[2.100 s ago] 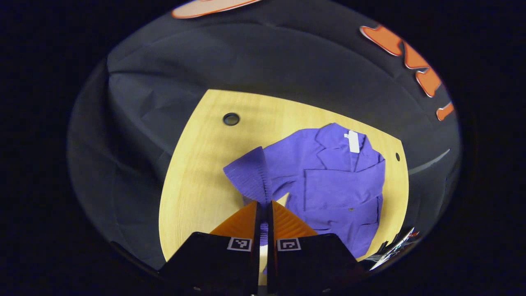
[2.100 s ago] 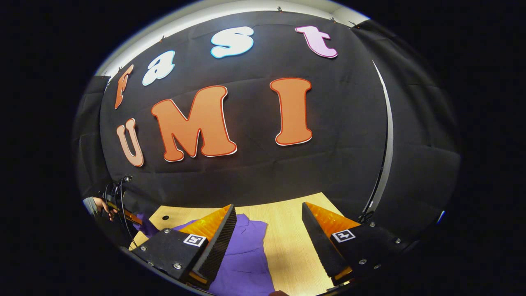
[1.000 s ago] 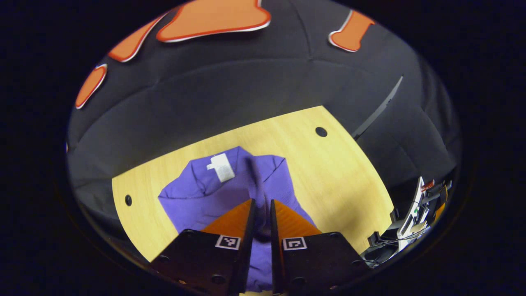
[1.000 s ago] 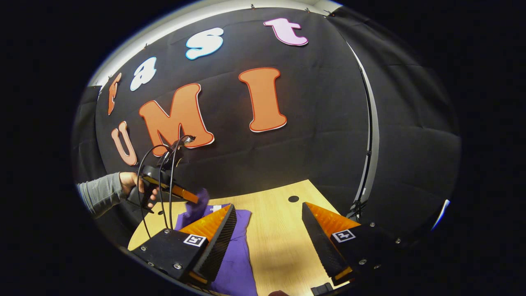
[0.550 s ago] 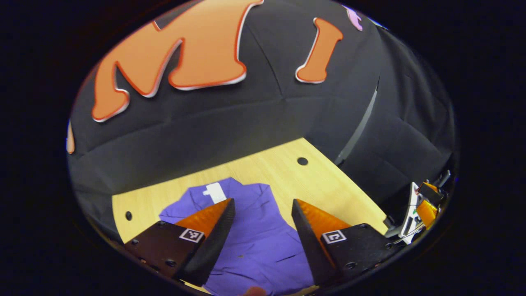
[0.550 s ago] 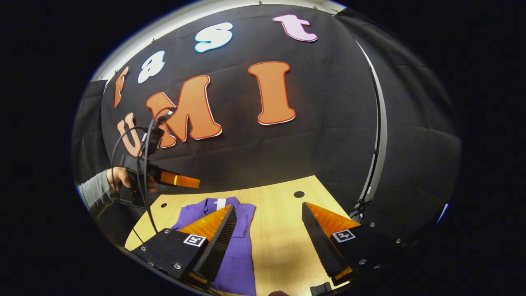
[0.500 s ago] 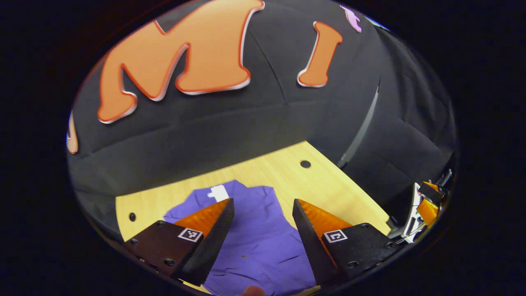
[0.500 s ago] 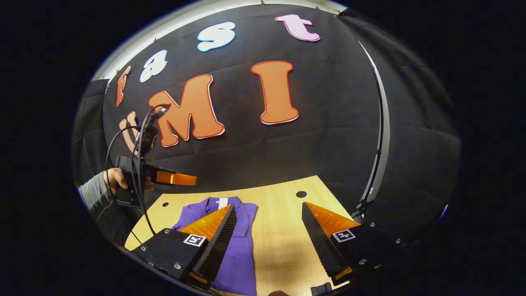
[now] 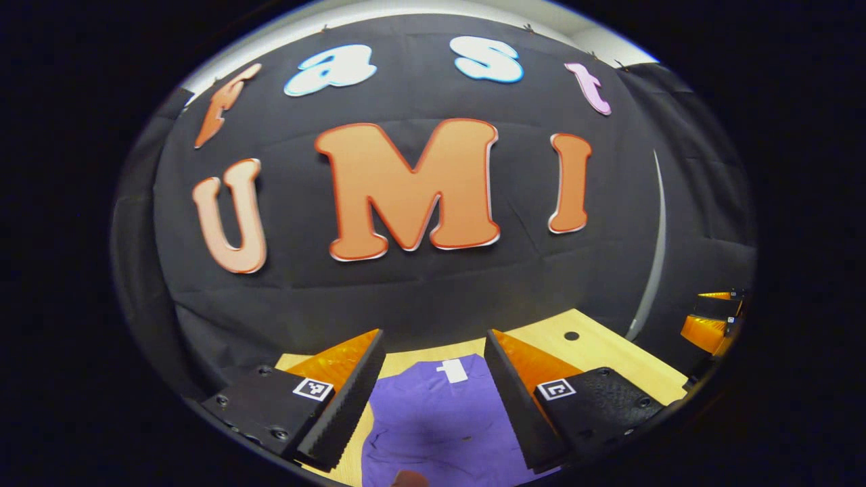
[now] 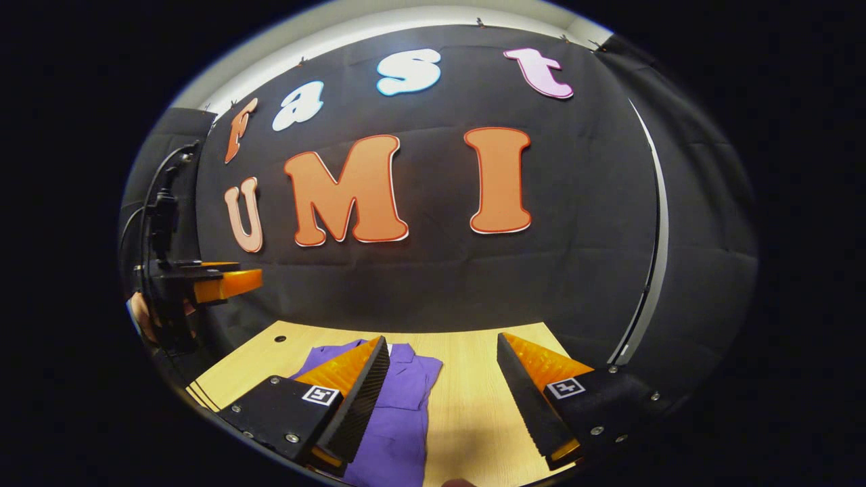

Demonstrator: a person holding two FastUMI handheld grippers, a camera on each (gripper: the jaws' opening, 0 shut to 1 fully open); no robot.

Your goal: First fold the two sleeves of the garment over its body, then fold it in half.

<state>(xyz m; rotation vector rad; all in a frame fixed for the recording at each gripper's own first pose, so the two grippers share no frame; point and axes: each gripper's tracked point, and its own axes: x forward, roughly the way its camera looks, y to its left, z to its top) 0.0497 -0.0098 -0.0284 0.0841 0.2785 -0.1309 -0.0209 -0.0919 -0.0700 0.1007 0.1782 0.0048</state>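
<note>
In the left gripper view we see our left gripper [image 9: 433, 368] held above the wooden table [image 9: 609, 352] with its jaws spread wide and nothing between them. The purple garment [image 9: 440, 419] lies flat on the table below and ahead of that gap, its collar end with a white tag [image 9: 452, 370] pointing toward the booth wall. At the right edge of that view part of another gripper shows, well apart from the garment. In the right gripper view our right gripper [image 10: 443, 379] also has its jaws spread and empty; here the garment [image 10: 399, 419] lies on the table [image 10: 473, 419] under and just beside the left-hand finger [image 10: 352, 379], while bare wood fills most of the gap. The left gripper shows at that view's left edge, raised well above the table.
</note>
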